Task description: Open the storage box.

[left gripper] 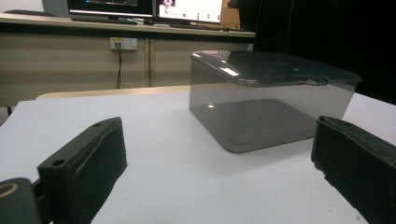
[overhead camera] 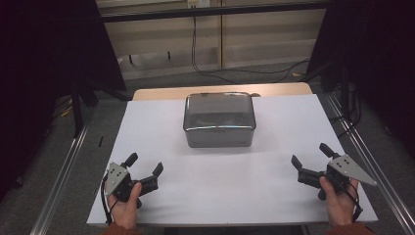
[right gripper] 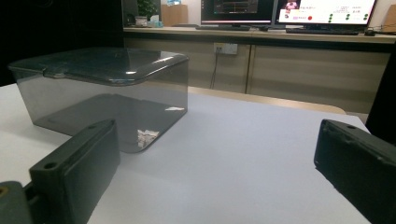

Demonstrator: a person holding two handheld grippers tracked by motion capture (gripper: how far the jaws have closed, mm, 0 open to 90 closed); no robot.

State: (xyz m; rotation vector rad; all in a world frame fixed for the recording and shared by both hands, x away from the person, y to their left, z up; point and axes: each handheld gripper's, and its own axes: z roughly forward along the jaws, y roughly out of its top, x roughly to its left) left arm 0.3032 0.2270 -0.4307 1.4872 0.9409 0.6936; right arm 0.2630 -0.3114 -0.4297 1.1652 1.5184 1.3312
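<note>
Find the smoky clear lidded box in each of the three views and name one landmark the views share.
High view: the box sits centre, at the far middle of the white table.
Left gripper view: box right of centre, beyond the jaws.
Right gripper view: box at left.
Shared landmark: the wall socket with its hanging cable.

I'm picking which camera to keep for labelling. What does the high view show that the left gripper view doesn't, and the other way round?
High view: both hands, the left tool and right tool, open and apart from the box, and the whole white table.

Left gripper view: monitors on a back counter, a wall socket, and the box's side wall seen low and close.

Both: the smoky clear lidded box on the table, untouched.
</note>
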